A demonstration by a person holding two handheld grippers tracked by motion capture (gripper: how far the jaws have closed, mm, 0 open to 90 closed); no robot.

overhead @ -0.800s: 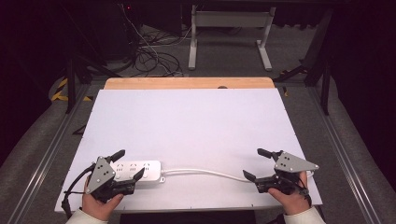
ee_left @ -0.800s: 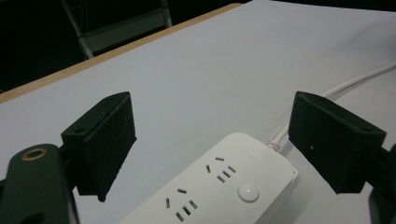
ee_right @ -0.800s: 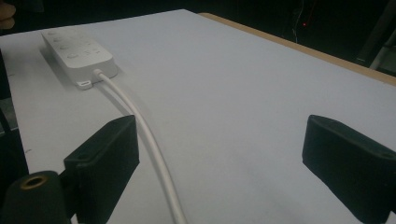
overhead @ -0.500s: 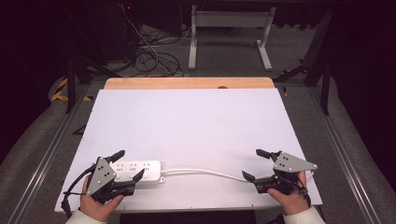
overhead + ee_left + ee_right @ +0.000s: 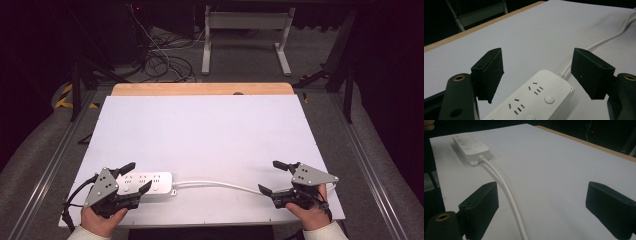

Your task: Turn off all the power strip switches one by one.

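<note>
A white power strip [image 5: 150,182] lies flat near the front left of the white tabletop [image 5: 210,130]. Its white cable [image 5: 220,185] runs right along the front edge. My left gripper [image 5: 139,176] is open, with one jaw on each side of the strip's left part and not touching it. In the left gripper view the strip [image 5: 536,100] lies low between the spread jaws of the left gripper [image 5: 537,58]. My right gripper [image 5: 268,176] is open at the cable's right end. In the right gripper view the cable [image 5: 506,190] passes between the jaws of the right gripper [image 5: 541,192], close to the left one.
A wooden strip [image 5: 200,89] borders the table's far edge. Behind it, on the dark floor, are tangled cables [image 5: 165,60] and white frame legs [image 5: 245,40]. Metal rails [image 5: 50,165] run along both sides of the table.
</note>
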